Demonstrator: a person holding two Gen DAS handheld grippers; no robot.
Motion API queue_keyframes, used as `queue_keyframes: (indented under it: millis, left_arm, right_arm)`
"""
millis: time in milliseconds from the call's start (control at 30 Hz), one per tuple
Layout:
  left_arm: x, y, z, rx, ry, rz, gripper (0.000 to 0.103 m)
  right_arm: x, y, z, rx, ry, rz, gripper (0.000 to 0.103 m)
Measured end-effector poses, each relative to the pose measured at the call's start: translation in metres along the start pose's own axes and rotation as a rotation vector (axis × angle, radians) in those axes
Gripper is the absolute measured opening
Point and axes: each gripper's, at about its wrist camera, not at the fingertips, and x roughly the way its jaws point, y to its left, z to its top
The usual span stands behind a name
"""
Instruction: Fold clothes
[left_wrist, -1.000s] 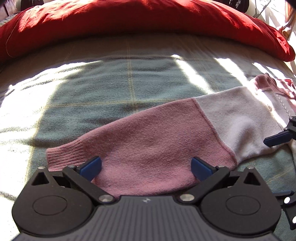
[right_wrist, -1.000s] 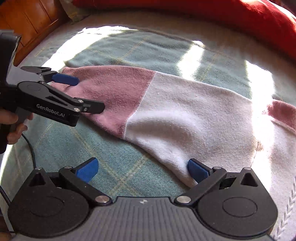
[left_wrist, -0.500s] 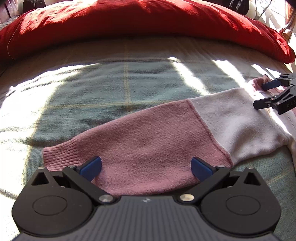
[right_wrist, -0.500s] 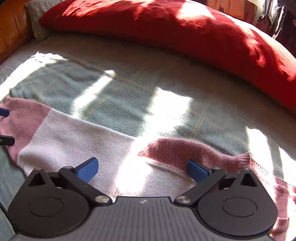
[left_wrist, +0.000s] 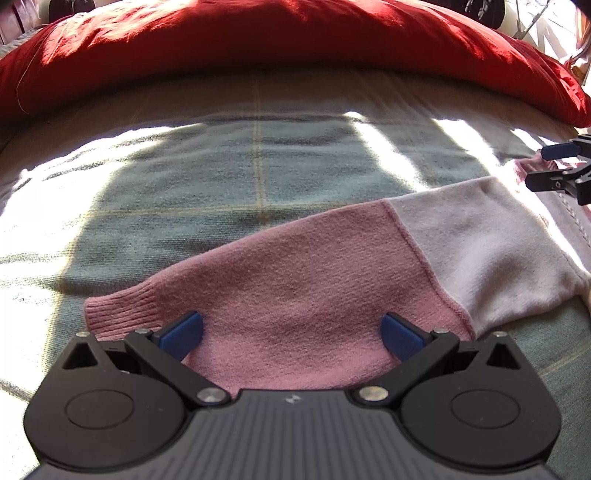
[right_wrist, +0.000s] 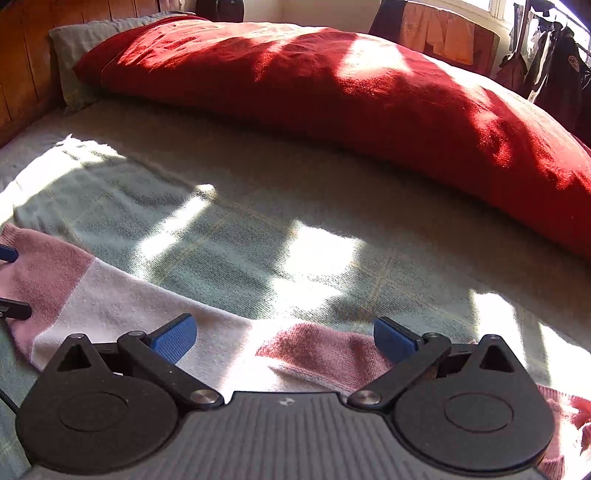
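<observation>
Hovering over the pink sweater with both grippers spread

Starting at your left, your left gripper hangs low over the dark pink end of the sweater's sleeve, its blue pads set wide apart and grasping nothing. The ribbed cuff lies just left of the left pad, flat on the green plaid blanket. Moving right along the sleeve, the dark pink knit meets a pale pink section at a straight seam, and that pale part runs on toward the body of the sweater at the right edge of the left wrist view. There your right gripper shows from the side, its fingers parted just above the fabric near the neckline. In the right wrist view your right gripper is likewise released, both pads wide, with a dark pink band of the sweater lying between them. Whether either gripper's pads touch the knit cannot be told. Sun patches cross the blanket, and beyond it a long red duvet lies heaped along the far side of the bed.
</observation>
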Motion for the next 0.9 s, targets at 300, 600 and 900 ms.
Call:
queue_keyframes:
  millis: [300,600,900]
  left_arm:
    - [0.001,-0.002,0.001,-0.003,-0.004,0.01,0.102]
    - [-0.014,-0.017,0.011,0.009,-0.05,0.005,0.102]
    - [-0.02,-0.074,0.035,0.194,-0.141,-0.065,0.102]
  right_arm:
    - [0.047,-0.007,0.0,0.074,0.034,-0.002,0.103]
    - [-0.018,0.017,-0.037,-0.032,0.114,-0.019,0.103]
    - [-0.059,0.048,-0.075,0.017,0.148,-0.027,0.103]
